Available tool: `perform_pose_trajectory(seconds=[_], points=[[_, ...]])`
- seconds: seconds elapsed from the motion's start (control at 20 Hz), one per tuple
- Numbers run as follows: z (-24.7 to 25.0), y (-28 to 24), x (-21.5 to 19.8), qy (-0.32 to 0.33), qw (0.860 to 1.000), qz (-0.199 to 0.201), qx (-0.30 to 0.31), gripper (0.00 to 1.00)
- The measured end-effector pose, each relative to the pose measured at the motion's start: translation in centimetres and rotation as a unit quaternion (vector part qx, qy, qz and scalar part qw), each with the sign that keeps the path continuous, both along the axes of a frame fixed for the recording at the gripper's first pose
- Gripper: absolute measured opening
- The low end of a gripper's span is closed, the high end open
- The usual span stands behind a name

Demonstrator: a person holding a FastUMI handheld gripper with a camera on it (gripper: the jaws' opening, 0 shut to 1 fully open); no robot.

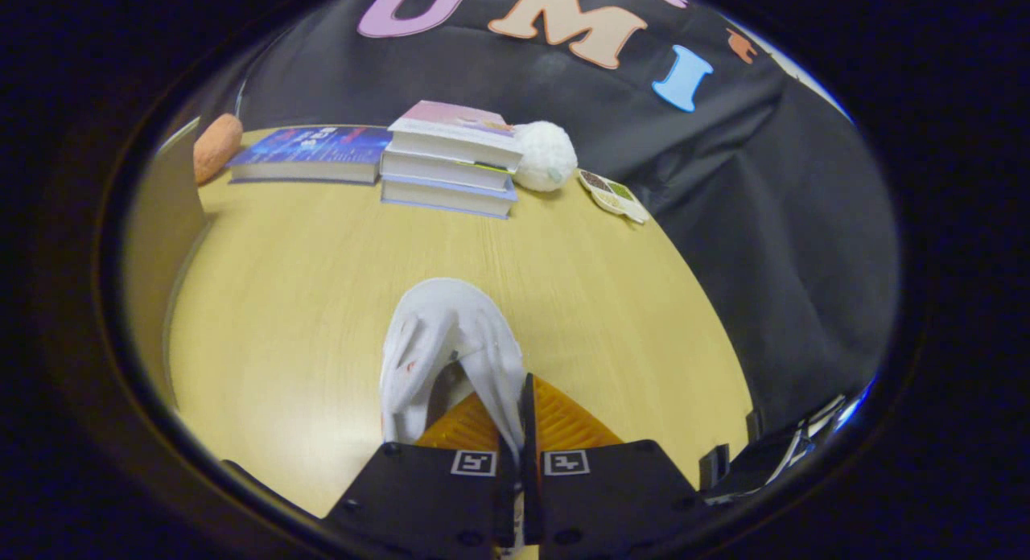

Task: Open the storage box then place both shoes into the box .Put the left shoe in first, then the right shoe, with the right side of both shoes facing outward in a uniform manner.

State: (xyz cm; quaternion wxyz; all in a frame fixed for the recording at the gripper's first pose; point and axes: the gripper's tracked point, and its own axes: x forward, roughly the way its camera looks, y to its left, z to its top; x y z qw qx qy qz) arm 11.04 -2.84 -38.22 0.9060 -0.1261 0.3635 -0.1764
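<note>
Between the closed gripper (521,419) fingers, a white shoe (447,351) pinched by its side wall; at 12 o'clock beyond, stacked books (451,162), divided dish (613,196) of foods

tongs (519,419) clamped on white shoe (447,343) | above table (322,286)

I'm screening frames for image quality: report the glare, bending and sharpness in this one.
Gripper view: overhead light leaves a pale glare on the table beside the white shoe; fisheye bends the table edge into a curve; the stacked books look slightly soft; the gripper is shut on the shoe's side, sharp.
</note>
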Motion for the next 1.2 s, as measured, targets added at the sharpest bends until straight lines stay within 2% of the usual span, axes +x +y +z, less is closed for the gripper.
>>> perform_pose_trajectory(seconds=[0.35,0.6,0.85,1.2], points=[[9.5,4.6,2.2,-0.087,0.994,-0.064,-0.015,0.07],[16.9,8.9,3.2,-0.137,0.987,-0.077,-0.038,0.07],[23.2,15.5,4.1,-0.185,0.98,-0.055,-0.049,0.07],[26.7,26.7,3.3,-0.22,0.976,0.003,0.004,0.07]])
